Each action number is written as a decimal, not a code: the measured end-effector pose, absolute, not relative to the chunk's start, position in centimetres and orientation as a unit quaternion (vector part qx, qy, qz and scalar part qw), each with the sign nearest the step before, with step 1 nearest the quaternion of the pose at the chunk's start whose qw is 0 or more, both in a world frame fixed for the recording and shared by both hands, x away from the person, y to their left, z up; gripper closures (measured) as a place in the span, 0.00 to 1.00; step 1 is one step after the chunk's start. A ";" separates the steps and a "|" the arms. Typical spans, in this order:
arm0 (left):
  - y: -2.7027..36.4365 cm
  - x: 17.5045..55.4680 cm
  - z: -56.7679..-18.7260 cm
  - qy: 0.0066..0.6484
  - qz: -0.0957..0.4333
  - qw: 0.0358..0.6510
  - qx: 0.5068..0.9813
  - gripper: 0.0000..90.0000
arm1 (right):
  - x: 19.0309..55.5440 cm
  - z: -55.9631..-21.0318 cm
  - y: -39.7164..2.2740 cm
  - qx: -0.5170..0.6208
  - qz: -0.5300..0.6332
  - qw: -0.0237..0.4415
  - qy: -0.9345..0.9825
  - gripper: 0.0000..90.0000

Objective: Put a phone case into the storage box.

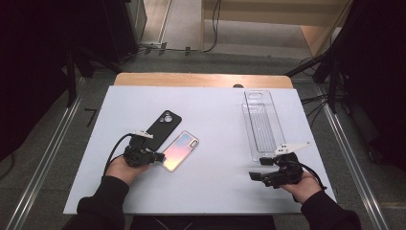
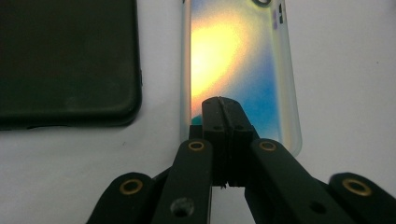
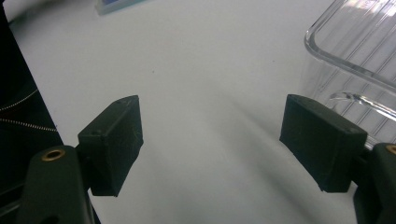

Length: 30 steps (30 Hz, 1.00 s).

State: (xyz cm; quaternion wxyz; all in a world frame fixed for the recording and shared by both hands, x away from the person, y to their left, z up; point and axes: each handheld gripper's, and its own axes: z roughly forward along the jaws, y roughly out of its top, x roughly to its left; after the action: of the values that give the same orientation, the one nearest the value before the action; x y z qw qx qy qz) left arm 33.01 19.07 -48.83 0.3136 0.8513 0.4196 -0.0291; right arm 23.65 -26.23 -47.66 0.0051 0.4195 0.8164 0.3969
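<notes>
An iridescent phone case lies face down near the table's middle, with a black phone case just beyond it to the left. My left gripper is at the iridescent case's near end. In the left gripper view its jaws are pressed together, and the left gripper tip sits over the near end of the iridescent case, with nothing seen between them. The black case lies to its left. My right gripper stands open over bare table. In the right gripper view, the right gripper holds nothing.
A long clear plastic tray lies at the right, its near end just beyond my right gripper. The white board covers a wooden table. Dark equipment and cables stand around the table.
</notes>
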 end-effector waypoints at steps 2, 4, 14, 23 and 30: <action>19.1 33.1 -48.8 0.422 -0.027 0.313 0.850 1.00 | 23.7 -47.7 -26.2 0.419 0.397 0.006 0.817 0.22; 19.1 33.1 -48.8 0.422 -0.027 0.315 0.850 1.00 | 23.7 -47.7 -26.2 0.419 0.397 0.006 0.817 0.22; 19.8 32.8 -47.9 0.415 -0.046 0.363 0.833 0.71 | 23.7 -47.6 -26.2 0.418 0.403 0.007 0.814 0.22; 20.8 30.4 -46.3 0.368 -0.038 0.432 0.823 0.42 | 23.8 -47.7 -25.9 0.414 0.405 0.009 0.815 0.22; 21.4 29.0 -46.0 0.355 -0.029 0.445 0.822 0.35 | 24.0 -47.8 -25.7 0.413 0.406 0.006 0.816 0.22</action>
State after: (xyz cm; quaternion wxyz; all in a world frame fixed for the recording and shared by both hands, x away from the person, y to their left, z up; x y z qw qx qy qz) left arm 28.99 21.41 -46.02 0.4447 0.8216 0.3555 -0.0288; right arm 23.95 -25.74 -47.80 0.0063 0.4125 0.8156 0.4057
